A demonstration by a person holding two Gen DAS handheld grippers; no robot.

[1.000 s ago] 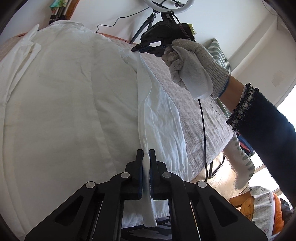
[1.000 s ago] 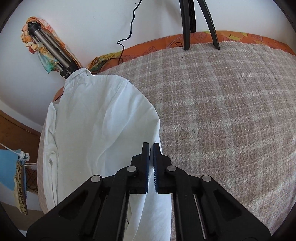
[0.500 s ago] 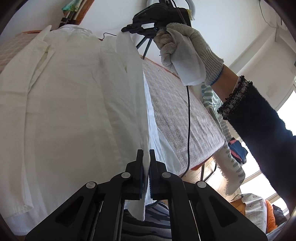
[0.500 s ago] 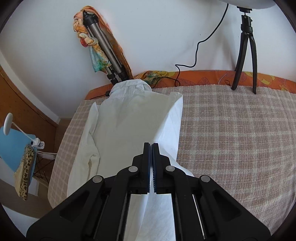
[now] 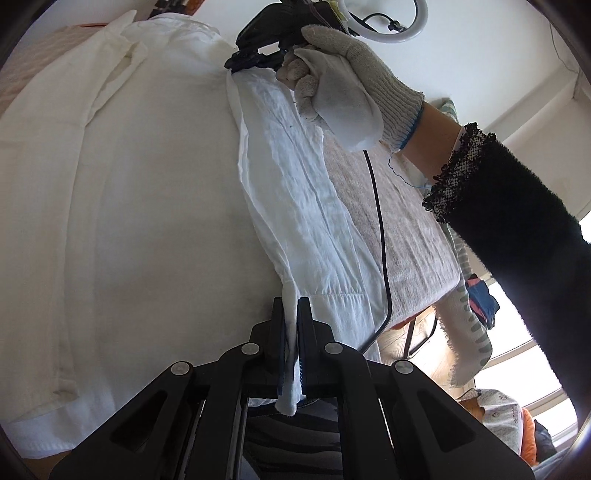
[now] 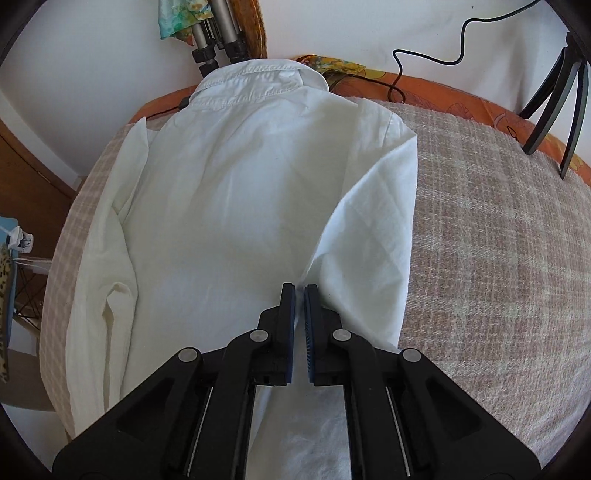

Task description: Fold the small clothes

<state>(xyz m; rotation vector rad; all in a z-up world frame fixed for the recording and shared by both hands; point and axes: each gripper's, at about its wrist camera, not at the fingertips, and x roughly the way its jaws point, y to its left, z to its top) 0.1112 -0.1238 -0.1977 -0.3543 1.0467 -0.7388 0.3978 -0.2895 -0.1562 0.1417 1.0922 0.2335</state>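
A white collared shirt [image 5: 122, 192] lies back-up on a checked bedspread [image 6: 498, 240], collar at the far end [image 6: 258, 81]. My left gripper [image 5: 291, 317] is shut on the shirt's right side edge near the hem, with fabric pinched between the pads. My right gripper [image 6: 300, 291] is shut on the same edge farther up; in the left wrist view it [image 5: 255, 59] is held by a gloved hand [image 5: 340, 77]. The right strip of the shirt [image 5: 306, 206] is lifted and turned over onto the shirt's back [image 6: 369, 236]. The left sleeve [image 6: 99, 266] lies folded along the shirt's side.
A black tripod [image 6: 554, 110] stands on the bed at the far right, with a black cable [image 6: 436, 59] along the wall. A ring light [image 5: 388, 22] and another tripod [image 6: 214, 44] are at the head end. A striped cloth [image 5: 469, 325] hangs off the bed's edge.
Both grippers carried the shirt's right edge up and over toward the middle of the shirt. The right gripper came lower and closer to the shirt's back.
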